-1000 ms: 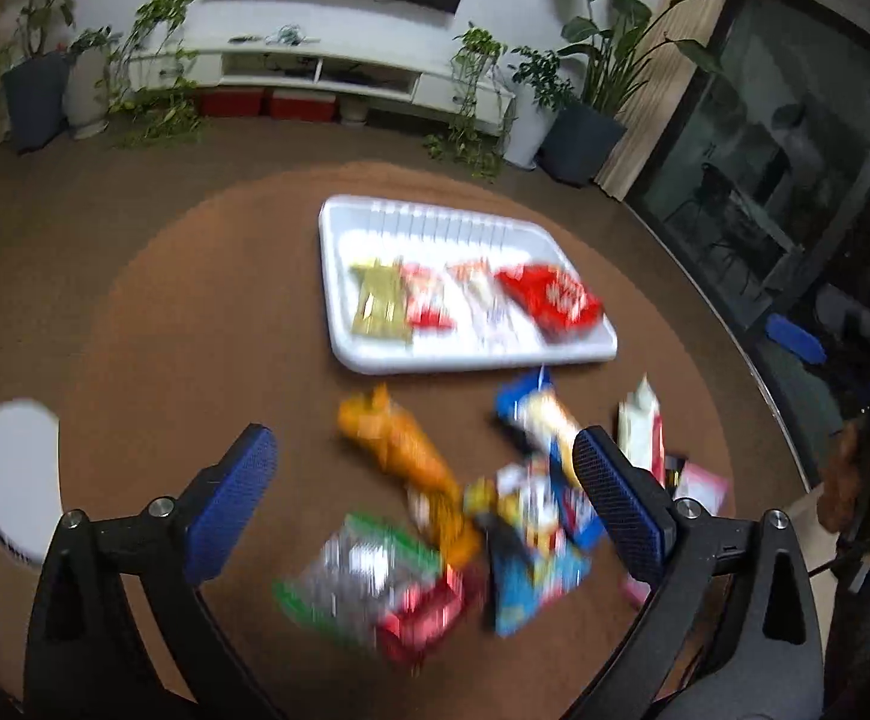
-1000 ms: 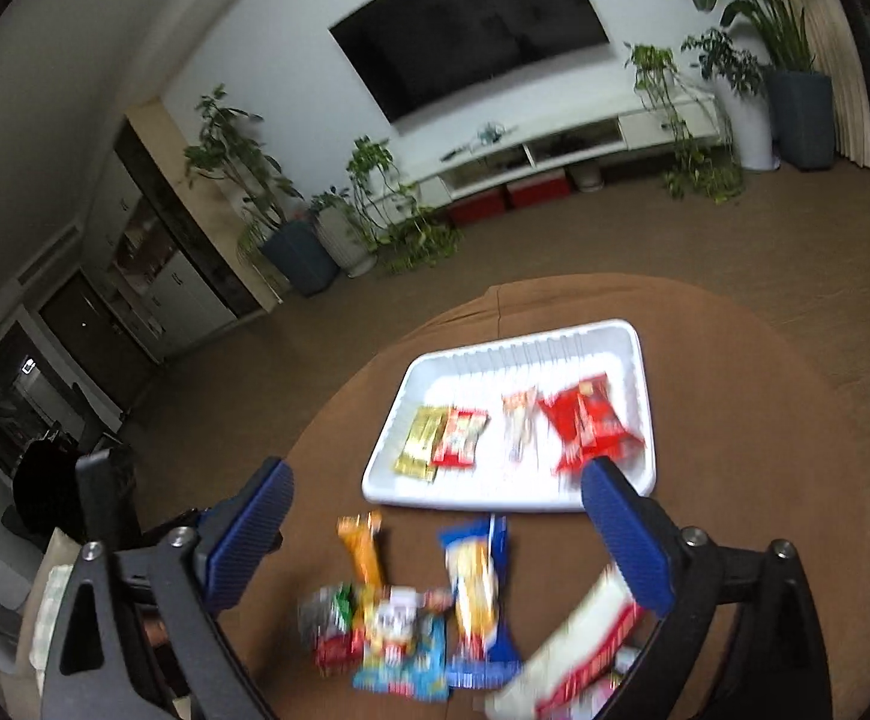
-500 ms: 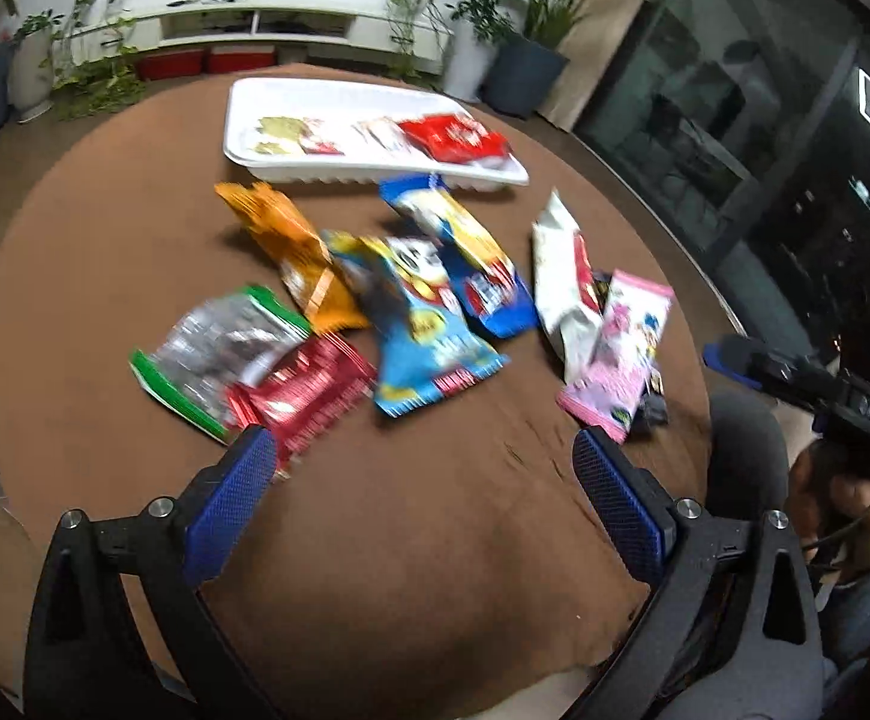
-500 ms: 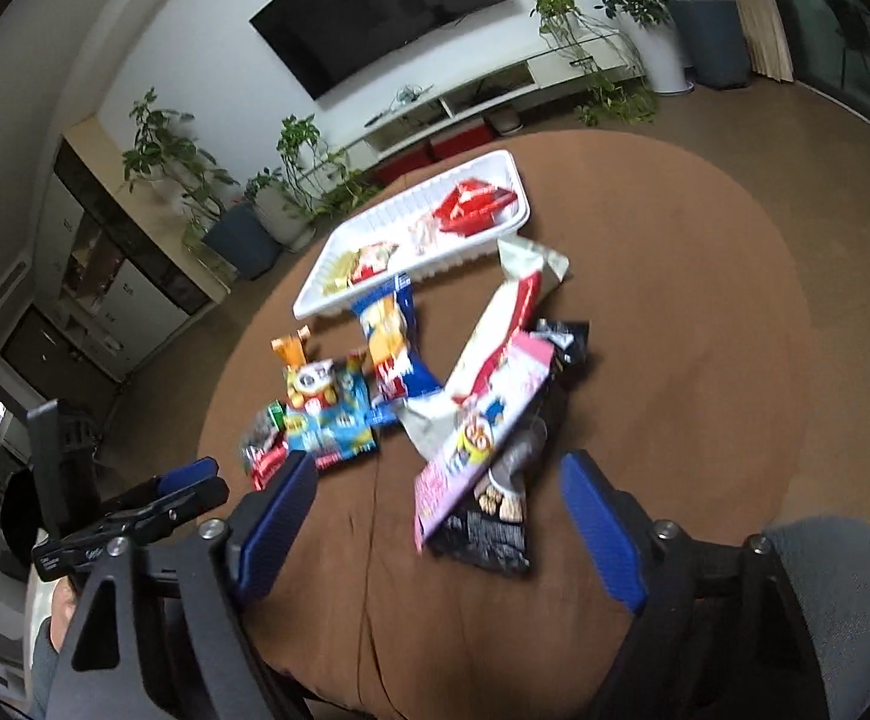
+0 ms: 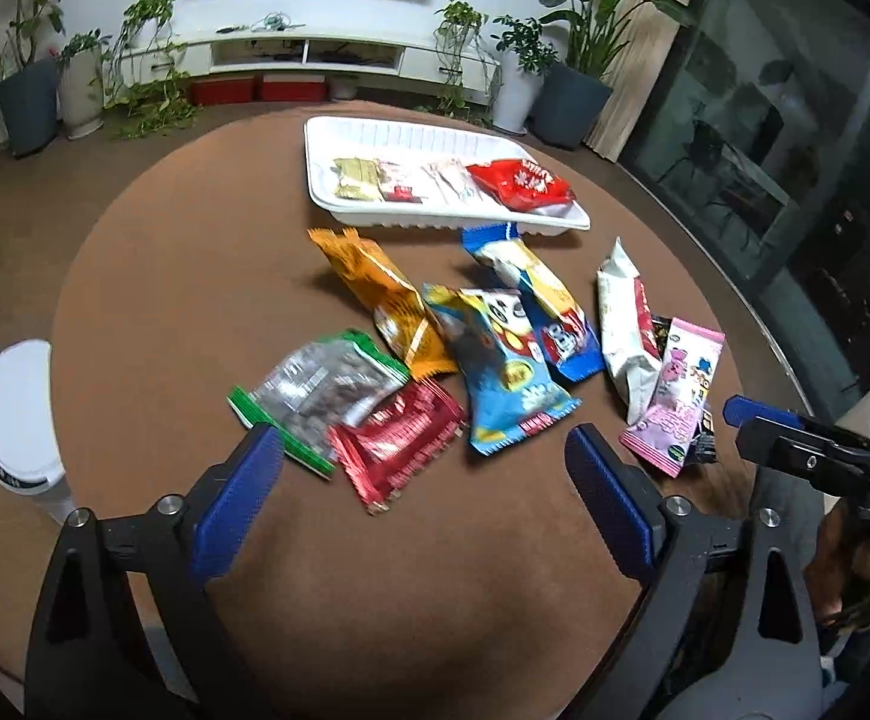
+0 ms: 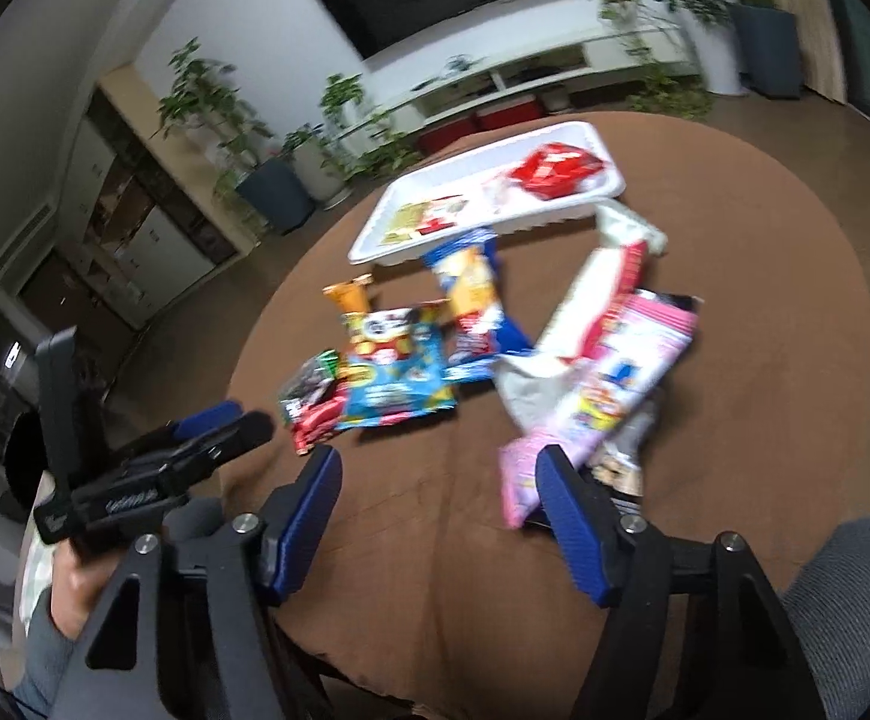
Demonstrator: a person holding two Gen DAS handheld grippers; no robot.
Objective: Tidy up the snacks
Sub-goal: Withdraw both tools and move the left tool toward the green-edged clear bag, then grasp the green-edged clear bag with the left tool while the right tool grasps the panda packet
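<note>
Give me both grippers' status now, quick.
Left gripper: open, jaws closing a little, nothing between them.
Right gripper: open, jaws closing, nothing gripped; its right finger is beside the pink packet.

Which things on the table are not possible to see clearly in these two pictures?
- Black packet: left wrist view, mostly under the pink packet.
- Clear green-edged bag: right wrist view, blurred, partly behind the red packet.
- Print on tray snacks: too small, both views.

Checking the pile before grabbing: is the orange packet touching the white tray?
Apart. The left wrist view shows bare brown tablecloth between the orange packet and the white tray.
</note>
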